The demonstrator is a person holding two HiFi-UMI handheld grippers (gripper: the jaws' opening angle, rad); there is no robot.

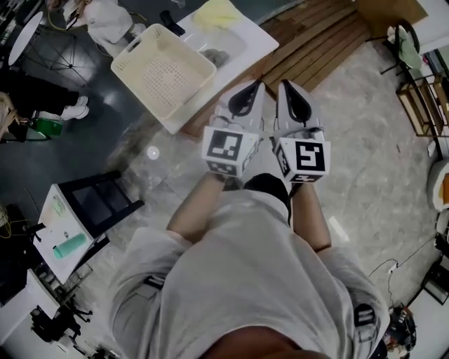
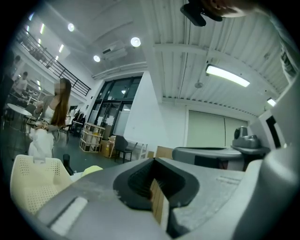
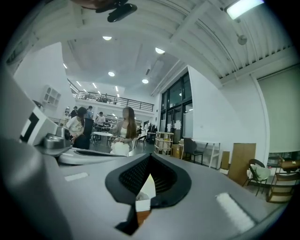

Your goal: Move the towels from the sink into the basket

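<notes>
In the head view both grippers are held side by side in front of the person's body, pointing at a white counter point(image 1: 256, 43) with a sink point(image 1: 226, 48). A grey towel point(image 1: 214, 58) lies in the sink, and a yellow towel point(image 1: 217, 14) lies on the counter behind it. The cream perforated basket point(image 1: 163, 73) stands on the counter's left end. My left gripper point(image 1: 257, 84) is shut and empty, short of the counter edge. My right gripper point(image 1: 284, 85) is shut and empty beside it. The left gripper view shows its shut jaws, the basket point(image 2: 33, 185) and the yellow towel point(image 2: 91, 170).
Wooden planks point(image 1: 316, 35) lie right of the counter. A black stand point(image 1: 98, 202) and a white table with a teal bottle point(image 1: 70, 245) are at the left. A chair point(image 1: 405, 42) and shelves point(image 1: 424, 105) are at the right. People point(image 3: 123, 131) sit at tables far off.
</notes>
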